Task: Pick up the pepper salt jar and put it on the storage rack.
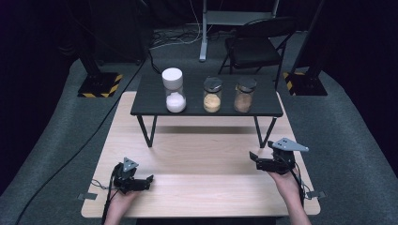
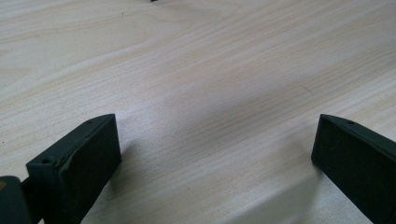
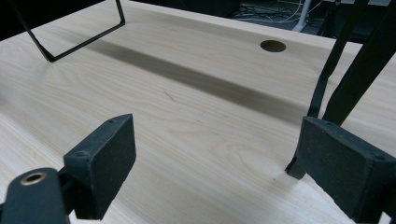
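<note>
Near edge of the wooden table (image 1: 202, 197): left gripper (image 1: 149, 178) by the left corner, jaws spread, nothing between. Right gripper (image 1: 251, 156) near the right edge, jaws spread wide, empty, low over bare wood. Far edge: black riser shelf (image 1: 155, 101) bearing white-lidded jar (image 1: 174, 90), yellow-powder jar (image 1: 212, 95), brown-powder jar (image 1: 245, 94). Step judged: approach not begun. Next move calls for reaching forward and up to a jar.

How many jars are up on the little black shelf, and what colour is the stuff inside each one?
Jars with white stuff: 1, the white-lidded jar
Jars with yellow stuff: 1, the middle jar
Jars with brown stuff: 1, the right jar
Total: 3 jars, all standing upright in a row on the black shelf.
</note>
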